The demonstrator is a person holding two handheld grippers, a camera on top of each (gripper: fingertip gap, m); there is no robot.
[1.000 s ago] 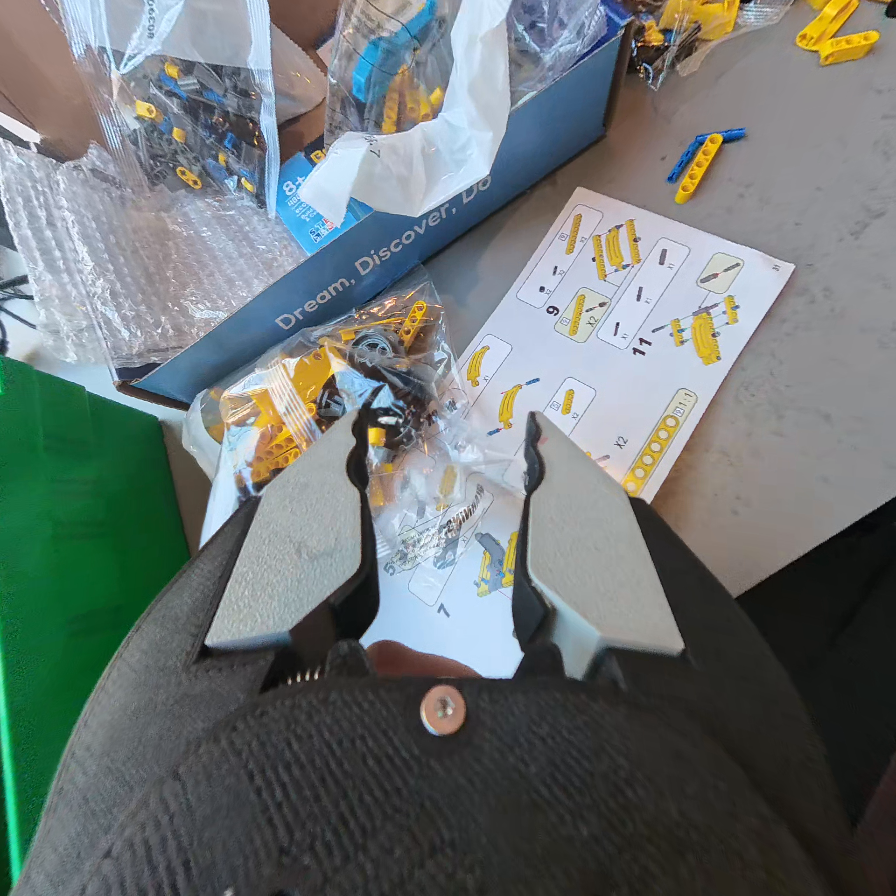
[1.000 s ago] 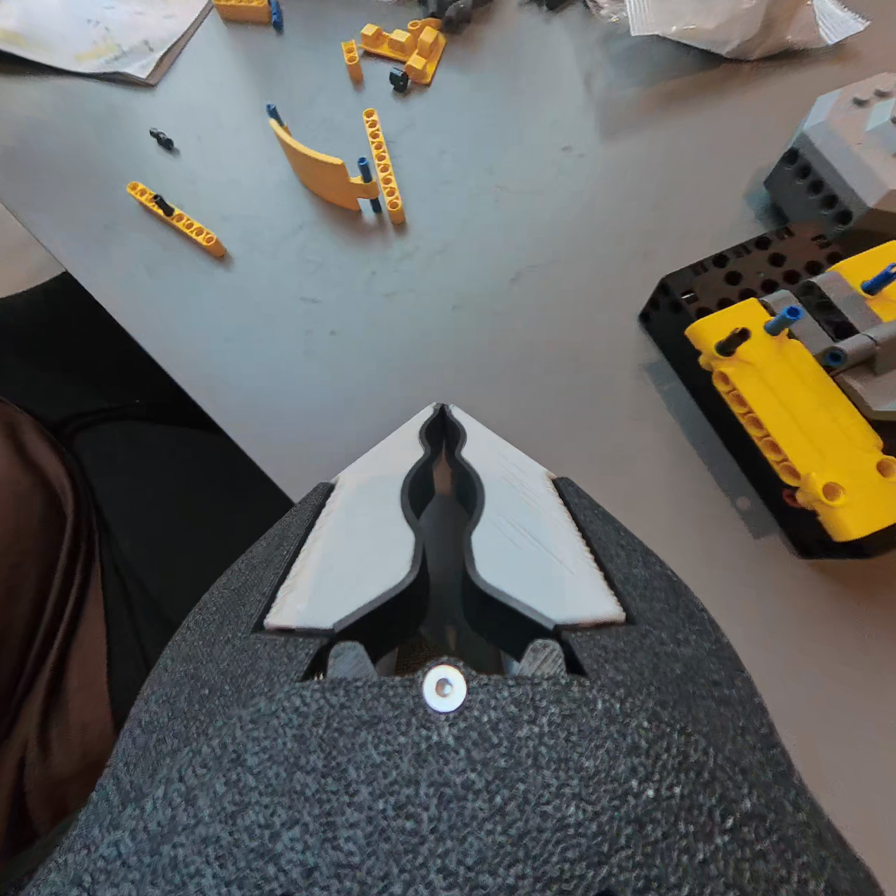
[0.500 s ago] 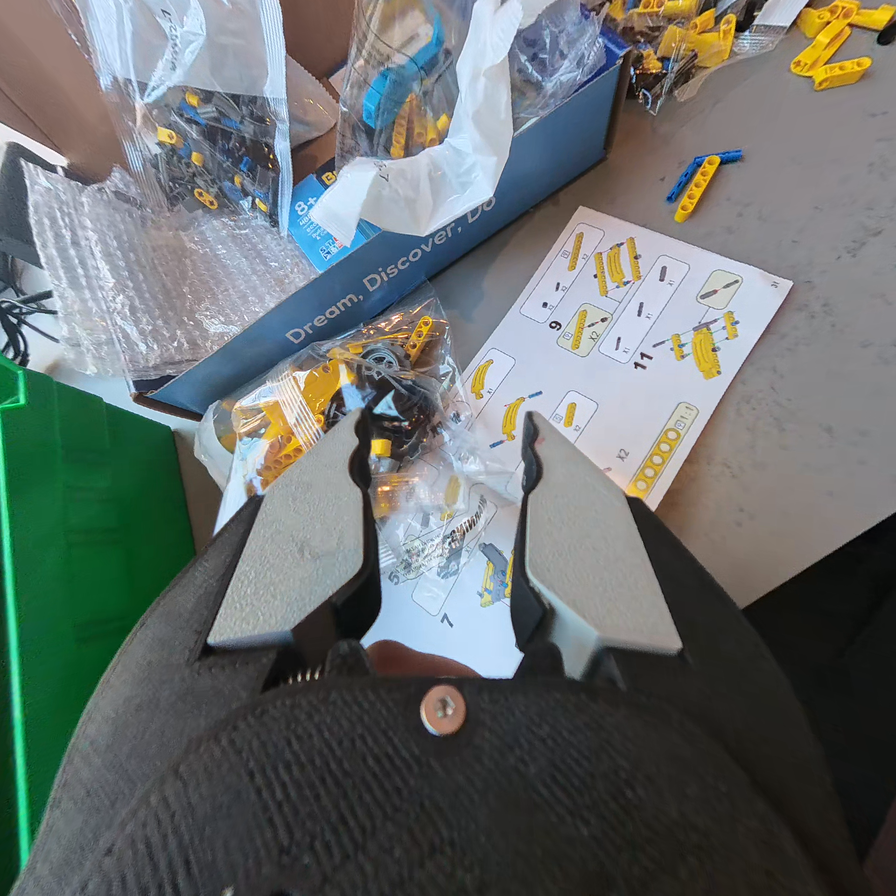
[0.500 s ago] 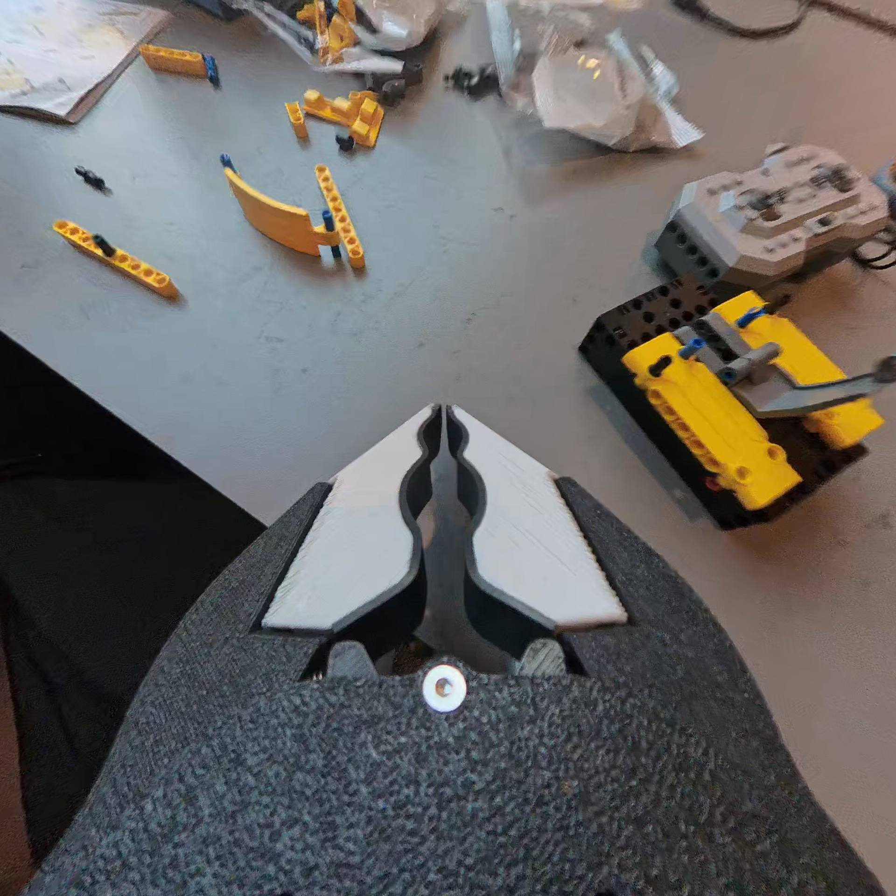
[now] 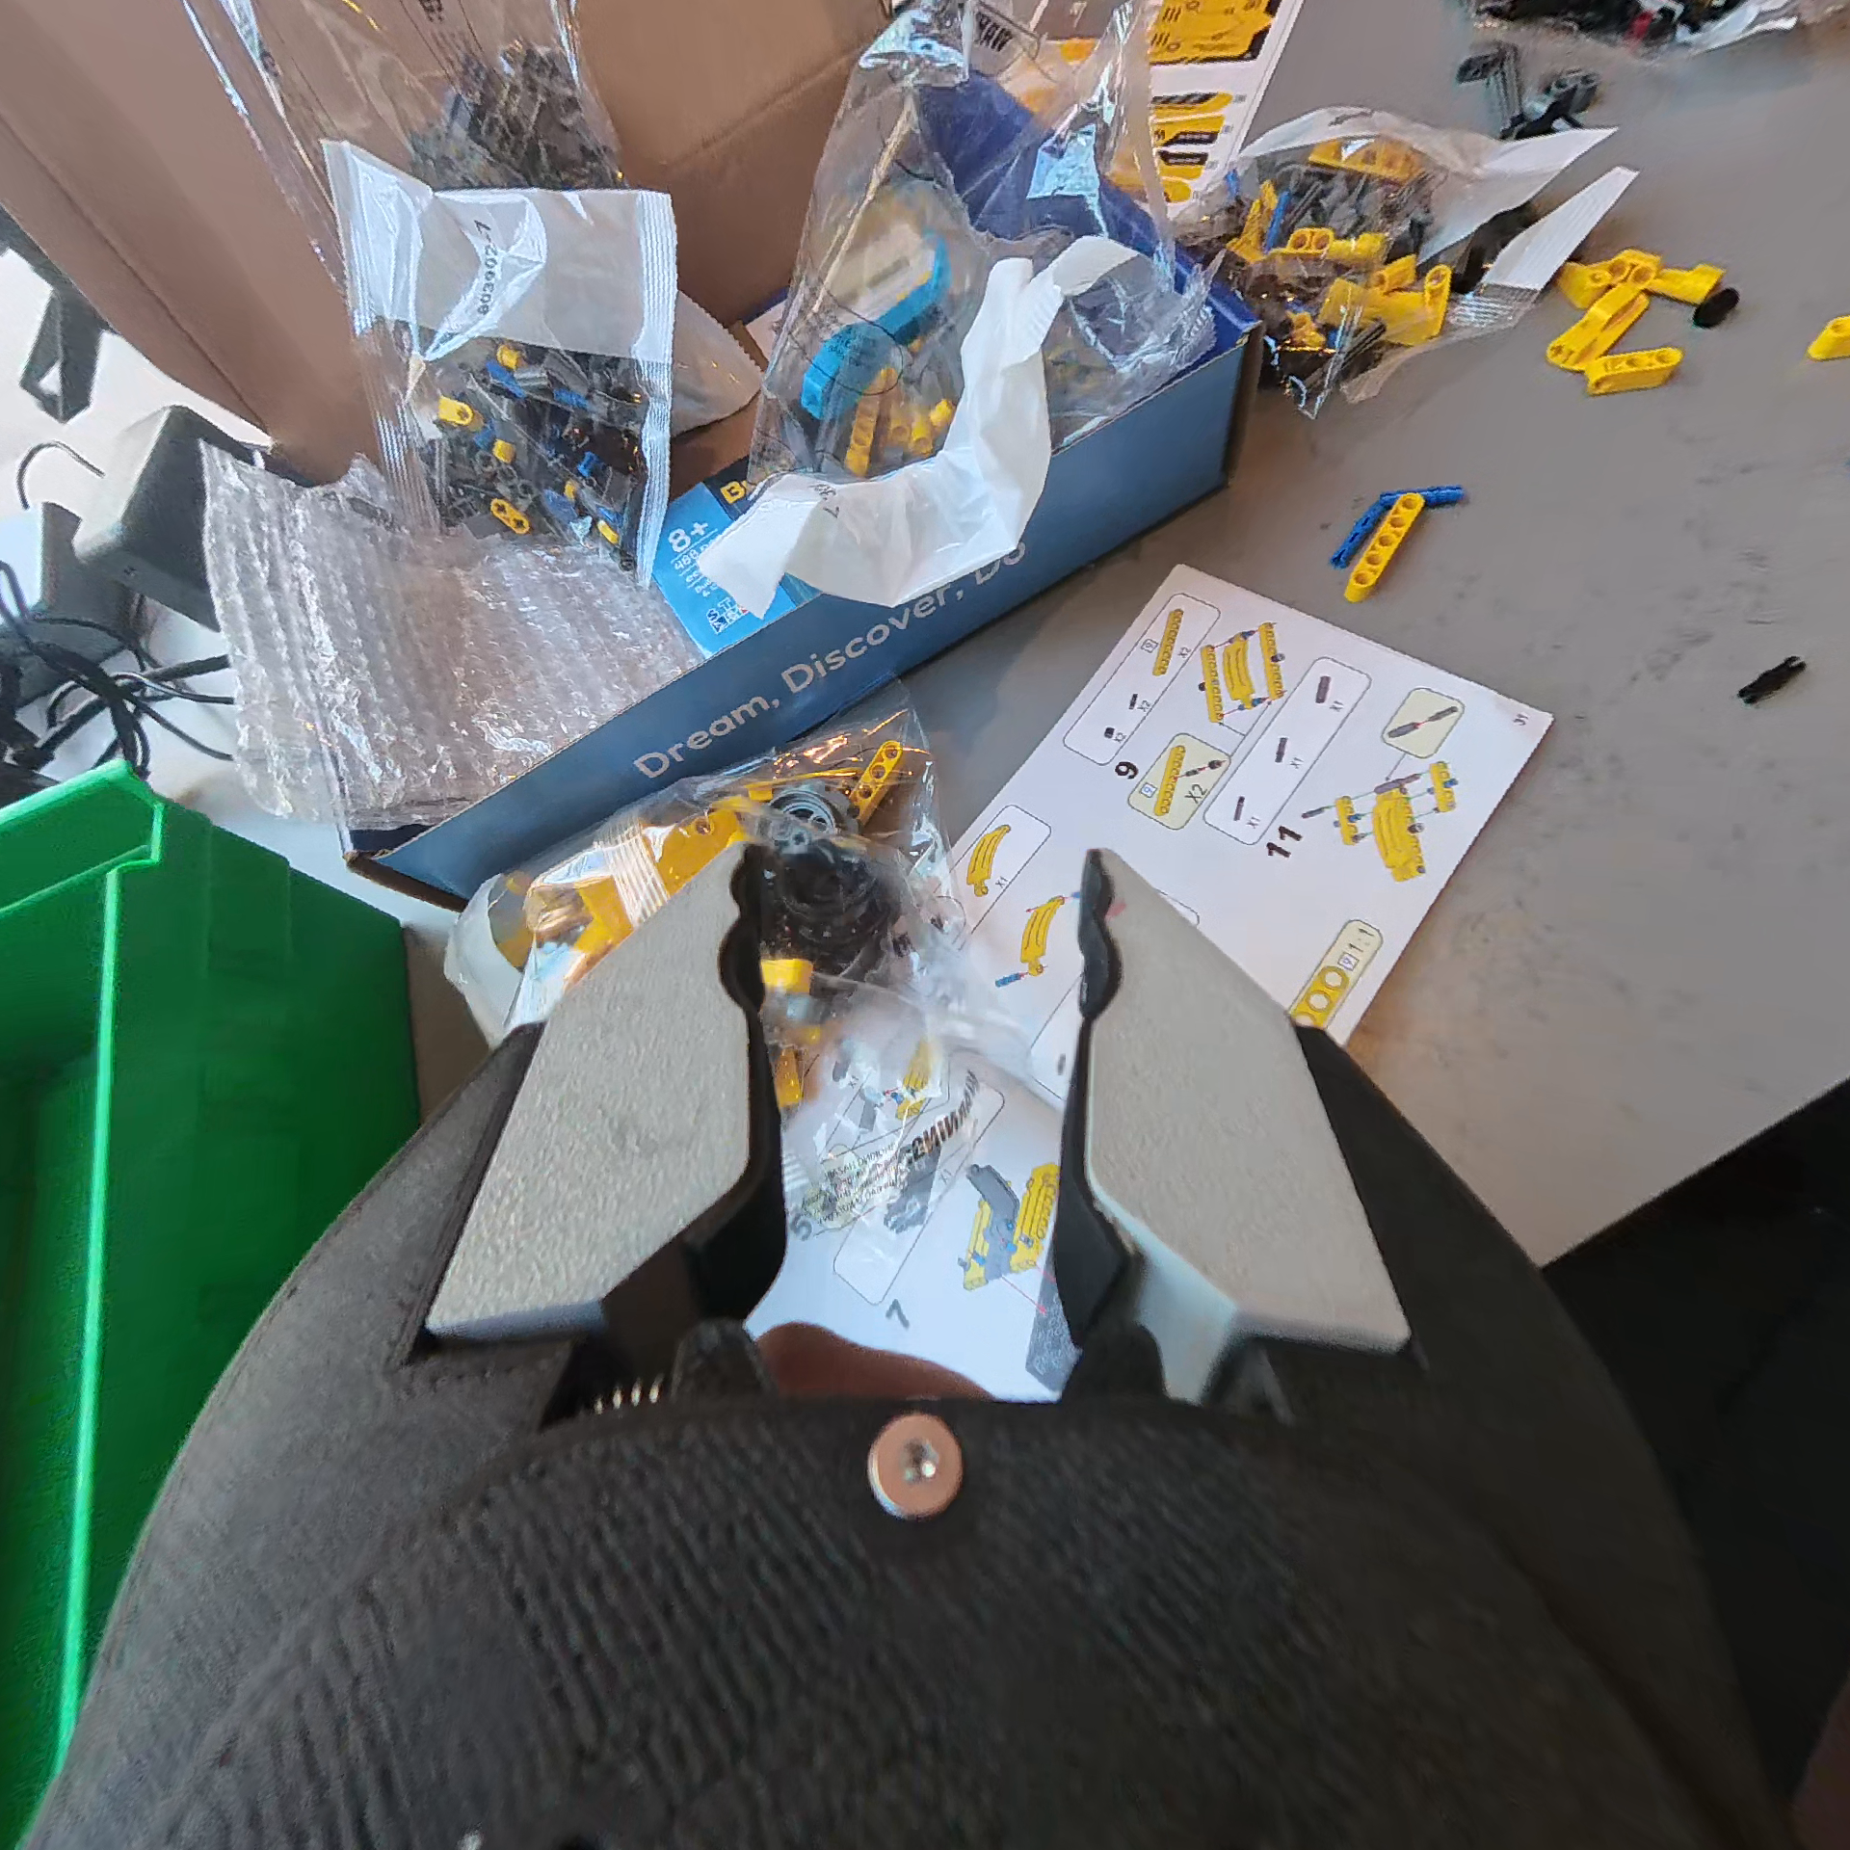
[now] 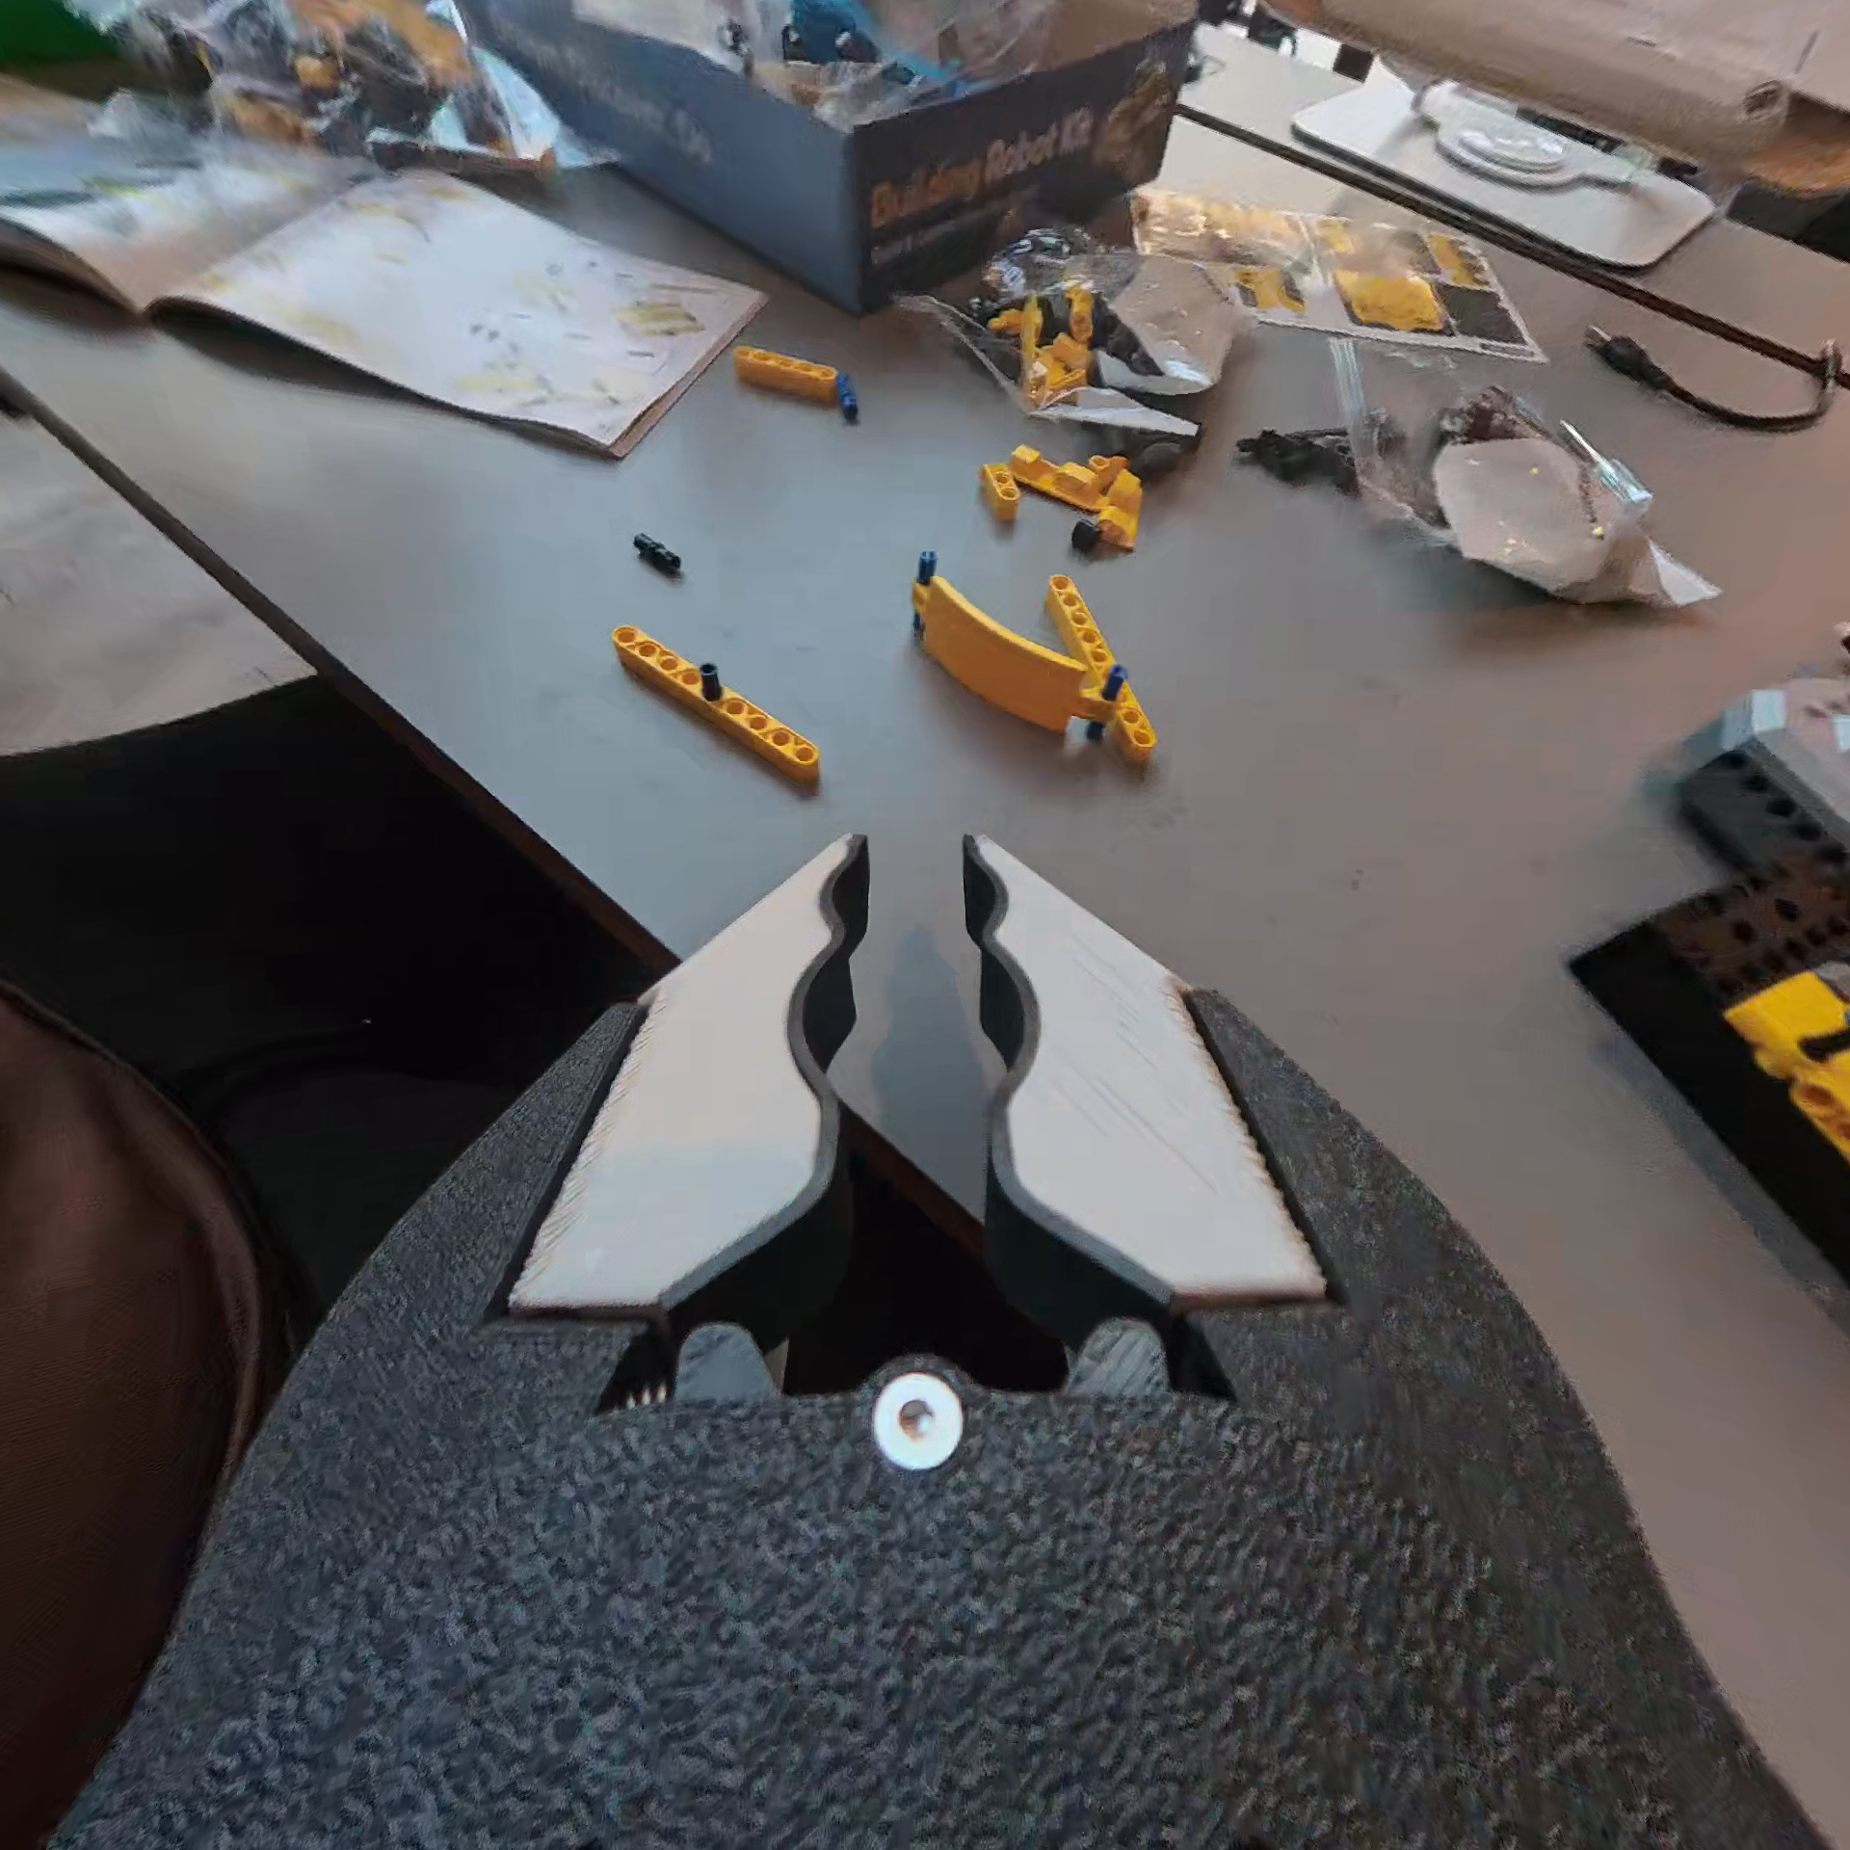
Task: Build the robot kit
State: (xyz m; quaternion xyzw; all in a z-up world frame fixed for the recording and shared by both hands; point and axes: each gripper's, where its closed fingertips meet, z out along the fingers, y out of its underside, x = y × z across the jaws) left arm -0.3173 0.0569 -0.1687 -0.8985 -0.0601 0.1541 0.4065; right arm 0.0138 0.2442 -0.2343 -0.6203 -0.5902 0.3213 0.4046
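Left tool (image 5: 916, 871): jaws wide, holding nothing, poised above a clear parts bag (image 5: 801, 901) at frame centre. The bag's lower part is hidden behind the left finger; its contents are a jumble of yellow and black pieces, hard to separate.
Instruction sheet (image 5: 1251, 801): right of the bag, near corner hidden under the tool body.
Blue box (image 5: 901, 641): upper centre, more bags standing in it, tops cut off by the frame.
Green bin (image 5: 150, 1051): left edge, cut off.
Right tool (image 6: 914, 861): jaws narrowly parted, empty, over the counter (image 6: 1301, 951) edge at lower centre. Bare counter lies just ahead of the tips.
Yellow beam (image 6: 716, 706): above left of the tips, black pin standing in it.
Curved yellow panel (image 6: 1001, 656): upper centre, joined to a second beam.
Black-and-yellow assembly (image 6: 1752, 1001): right edge, blurred and cut off.
Booklet (image 6: 450, 290): upper left, blurred.
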